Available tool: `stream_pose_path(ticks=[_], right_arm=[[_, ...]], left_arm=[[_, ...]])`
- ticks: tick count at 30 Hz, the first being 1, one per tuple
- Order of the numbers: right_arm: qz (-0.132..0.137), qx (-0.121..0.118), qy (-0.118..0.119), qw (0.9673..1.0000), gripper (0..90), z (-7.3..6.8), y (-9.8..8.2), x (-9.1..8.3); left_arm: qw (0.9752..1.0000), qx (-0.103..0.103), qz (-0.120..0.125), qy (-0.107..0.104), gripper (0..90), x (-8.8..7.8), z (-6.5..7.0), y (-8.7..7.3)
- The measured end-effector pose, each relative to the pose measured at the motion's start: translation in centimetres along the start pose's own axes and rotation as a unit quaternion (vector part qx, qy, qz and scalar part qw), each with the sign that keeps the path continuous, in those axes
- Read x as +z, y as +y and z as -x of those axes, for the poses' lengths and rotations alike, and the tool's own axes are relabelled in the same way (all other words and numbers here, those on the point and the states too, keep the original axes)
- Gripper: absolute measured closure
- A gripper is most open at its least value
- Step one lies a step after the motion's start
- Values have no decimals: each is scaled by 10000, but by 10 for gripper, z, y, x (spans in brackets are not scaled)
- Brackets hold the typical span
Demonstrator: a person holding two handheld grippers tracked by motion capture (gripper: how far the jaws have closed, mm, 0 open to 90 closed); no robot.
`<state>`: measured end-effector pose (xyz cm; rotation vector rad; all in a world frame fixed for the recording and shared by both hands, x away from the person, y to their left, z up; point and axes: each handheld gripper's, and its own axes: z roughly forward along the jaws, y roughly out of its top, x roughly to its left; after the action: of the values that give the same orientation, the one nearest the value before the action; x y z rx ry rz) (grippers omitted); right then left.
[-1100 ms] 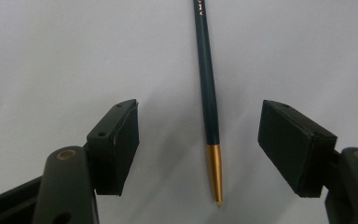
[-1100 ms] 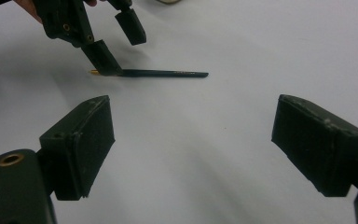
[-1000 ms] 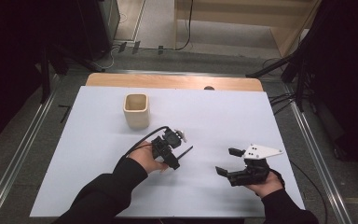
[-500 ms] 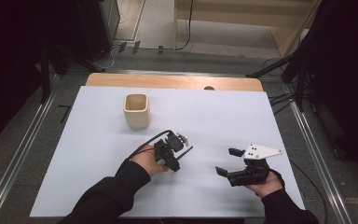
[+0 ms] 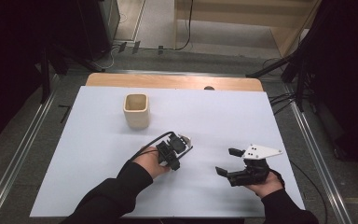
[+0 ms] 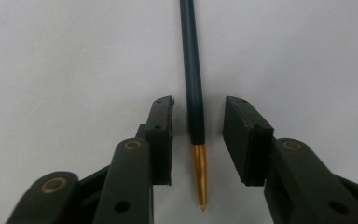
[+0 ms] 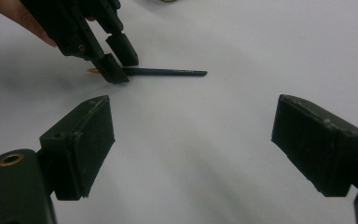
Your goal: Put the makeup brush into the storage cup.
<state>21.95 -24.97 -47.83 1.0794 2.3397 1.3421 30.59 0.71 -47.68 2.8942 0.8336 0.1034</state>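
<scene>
Jaws of the left hand-held gripper [image 6: 198,140] have just been closing around the dark pen [image 6: 192,79] lying on the white worktop [image 5: 98,154], pads not yet touching; earlier they stood wider. Right hand-held gripper [image 5: 227,162] rests open, unmoved.

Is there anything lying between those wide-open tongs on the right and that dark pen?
No. In the right gripper view, only bare white table lies between the right tongs and the pen.
</scene>
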Motion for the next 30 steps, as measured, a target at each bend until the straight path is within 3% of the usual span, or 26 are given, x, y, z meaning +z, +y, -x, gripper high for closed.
stream_pose_path(ticks=[9,13,30], right_arm=[[-14,-21,7,10000,135,-1,0,0],[-9,-35,8,10000,135,-1,0,1],[-19,-33,39,10000,135,-1,0,1]], left_arm=[[9992,-381,-93,-62,789,0,-4,2],[9991,-397,-117,-77,828,0,-4,2],[9988,-388,-93,-273,835,-2,-10,2]])
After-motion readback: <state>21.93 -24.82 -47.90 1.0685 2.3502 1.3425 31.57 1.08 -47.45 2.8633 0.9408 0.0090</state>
